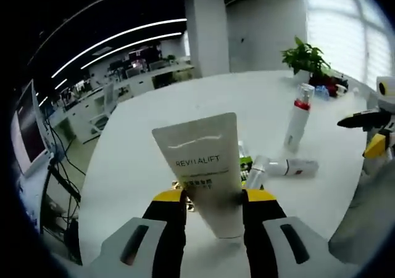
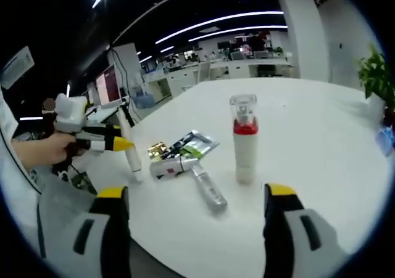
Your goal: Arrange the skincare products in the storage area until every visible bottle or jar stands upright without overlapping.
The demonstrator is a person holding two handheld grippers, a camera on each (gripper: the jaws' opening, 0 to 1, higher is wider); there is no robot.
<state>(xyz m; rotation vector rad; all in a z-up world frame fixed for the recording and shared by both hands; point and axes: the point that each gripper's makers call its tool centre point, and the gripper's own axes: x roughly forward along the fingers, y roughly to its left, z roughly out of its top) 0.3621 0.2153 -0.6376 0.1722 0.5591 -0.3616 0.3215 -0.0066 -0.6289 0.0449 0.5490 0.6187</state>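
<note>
A large white round table (image 1: 185, 105) carried the products in an open office, with a potted plant (image 1: 305, 57) at its far edge. In the left gripper view, the left gripper (image 1: 213, 199) was clenched on a white tube (image 1: 200, 167) printed REVITALIFT, held upright with its crimped end uppermost, near the table's near edge. Beyond it to the right, a white spray bottle (image 1: 297, 119) with a red collar and clear cap stood upright. Just beside it, two smaller white bottles (image 1: 290, 166) lay on their sides, next to a green sachet (image 1: 245, 161). The right gripper (image 2: 196, 205) hovered released, jaws wide apart, near the fallen bottles. In the right gripper view, a hand (image 2: 43, 150) gripped the left gripper's handle.
</note>
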